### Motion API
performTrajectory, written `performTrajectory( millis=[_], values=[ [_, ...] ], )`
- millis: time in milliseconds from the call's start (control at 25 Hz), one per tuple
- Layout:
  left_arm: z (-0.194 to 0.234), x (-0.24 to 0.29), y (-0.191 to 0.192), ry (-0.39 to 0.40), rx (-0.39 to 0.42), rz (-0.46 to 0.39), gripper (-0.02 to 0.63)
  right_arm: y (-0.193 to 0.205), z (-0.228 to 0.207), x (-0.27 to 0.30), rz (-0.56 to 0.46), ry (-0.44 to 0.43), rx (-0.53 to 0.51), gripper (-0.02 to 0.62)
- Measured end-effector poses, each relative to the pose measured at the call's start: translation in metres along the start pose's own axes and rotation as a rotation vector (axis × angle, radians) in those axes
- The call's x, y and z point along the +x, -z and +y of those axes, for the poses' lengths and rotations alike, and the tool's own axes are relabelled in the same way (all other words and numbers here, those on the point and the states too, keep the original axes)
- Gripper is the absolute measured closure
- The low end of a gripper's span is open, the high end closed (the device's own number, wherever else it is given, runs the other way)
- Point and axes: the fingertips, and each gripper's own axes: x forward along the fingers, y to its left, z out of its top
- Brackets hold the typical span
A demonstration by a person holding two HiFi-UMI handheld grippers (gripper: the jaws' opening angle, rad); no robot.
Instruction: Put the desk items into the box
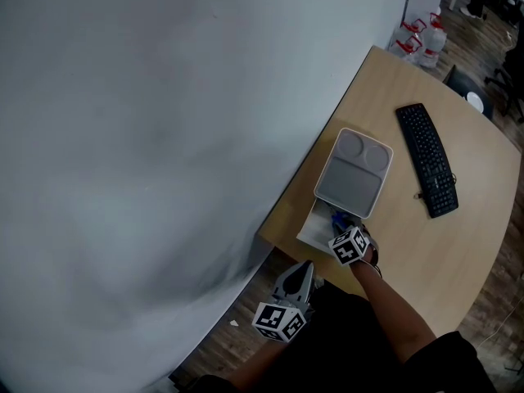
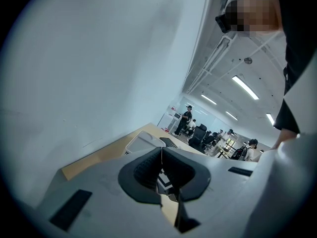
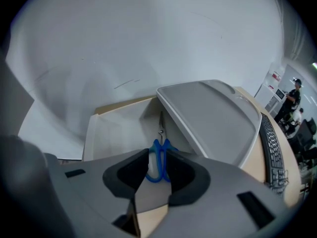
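Observation:
A white box [image 1: 313,228] stands at the desk's near left corner, and its grey lid [image 1: 354,173] lies tilted over its far part. Blue-handled scissors [image 3: 157,158] lie inside the box [image 3: 113,129] against the lid [image 3: 213,117]. My right gripper [image 3: 157,171] hangs over the box's open end, open, with the scissor handles showing in the gap just past the jaws; the pads do not press on them. In the head view it [image 1: 339,226] sits at the box's edge. My left gripper [image 1: 304,270] is off the desk's corner, lower down, shut and empty [image 2: 161,155].
A black keyboard [image 1: 426,159] lies right of the lid on the wooden desk [image 1: 483,211]. A pale wall [image 1: 164,137] runs close along the desk's left side. Water bottles [image 1: 426,35] stand on the floor beyond the far corner. People and office chairs fill the room beyond.

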Motion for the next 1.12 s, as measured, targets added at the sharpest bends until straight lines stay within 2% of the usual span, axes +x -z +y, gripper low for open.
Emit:
performTrajectory(
  millis=[120, 280, 480, 720, 840, 960, 1120],
  values=[
    [-0.001, -0.001, -0.001, 0.000, 0.005, -0.004, 0.591, -0.002, -0.001, 0.000, -0.025, 0.005, 0.015, 0.420],
    [-0.001, -0.007, -0.004, 0.003, 0.016, -0.015, 0.591, -0.006, -0.004, -0.005, -0.101, -0.007, 0.089, 0.420],
    [-0.006, -0.019, -0.016, 0.005, 0.033, -0.046, 0.591, -0.015, -0.006, -0.035, -0.182, -0.015, 0.135, 0.427],
    [-0.020, -0.038, -0.029, 0.045, 0.073, -0.098, 0.591, -0.025, 0.003, -0.104, -0.306, 0.003, 0.202, 0.464],
    [-0.028, -0.048, -0.032, 0.056, 0.097, -0.106, 0.591, -0.023, 0.014, -0.141, -0.359, 0.008, 0.220, 0.524],
    [-0.042, -0.056, -0.033, 0.084, 0.116, -0.104, 0.591, -0.017, 0.024, -0.184, -0.404, 0.020, 0.251, 0.532],
    [-0.060, -0.053, -0.018, 0.156, 0.078, -0.086, 0.591, 0.003, 0.027, -0.229, -0.454, 0.068, 0.293, 0.532]
  ],
)
